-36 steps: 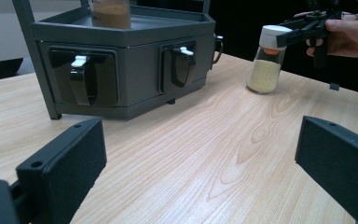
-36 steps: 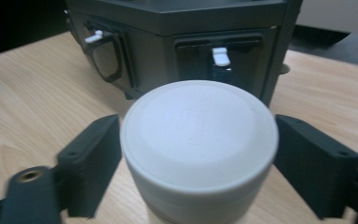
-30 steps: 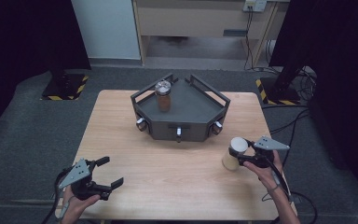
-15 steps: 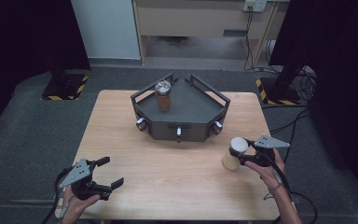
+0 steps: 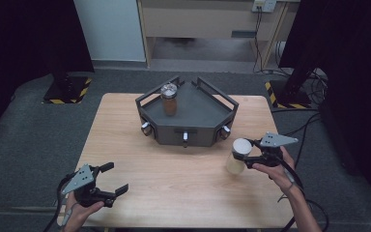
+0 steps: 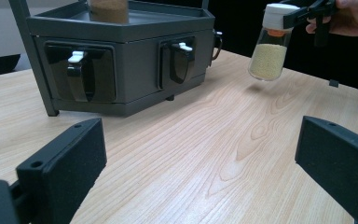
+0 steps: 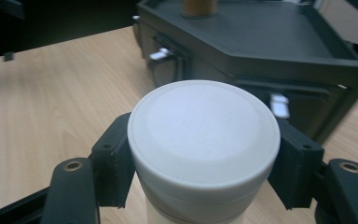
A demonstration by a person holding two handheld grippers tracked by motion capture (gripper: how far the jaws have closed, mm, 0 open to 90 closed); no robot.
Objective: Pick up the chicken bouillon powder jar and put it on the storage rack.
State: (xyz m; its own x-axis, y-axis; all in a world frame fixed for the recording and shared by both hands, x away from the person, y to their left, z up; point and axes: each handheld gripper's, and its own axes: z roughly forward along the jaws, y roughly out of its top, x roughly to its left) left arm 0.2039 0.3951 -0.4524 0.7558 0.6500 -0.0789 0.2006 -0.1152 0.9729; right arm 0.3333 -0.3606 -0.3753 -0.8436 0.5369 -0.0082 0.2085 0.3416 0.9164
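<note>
1. The bench (image 5: pixel 174 183) carries a dark six-sided rack (image 5: pixel 193 126) at 12 o'clock, well apart from both tools.
2. On the rack's top a brown-filled jar (image 5: pixel 169 99) already stands upright.
3. Your right tool (image 5: pixel 249 153) at 3 o'clock is clenched on the white cap of a spice jar (image 5: pixel 236 157) of pale grains, lifted clear of the bench; it is probably bound for the rack, so that placing is left.
4. Your left tool (image 5: pixel 111 178) at 7 o'clock hangs released, jaws wide, nothing between them.
</note>
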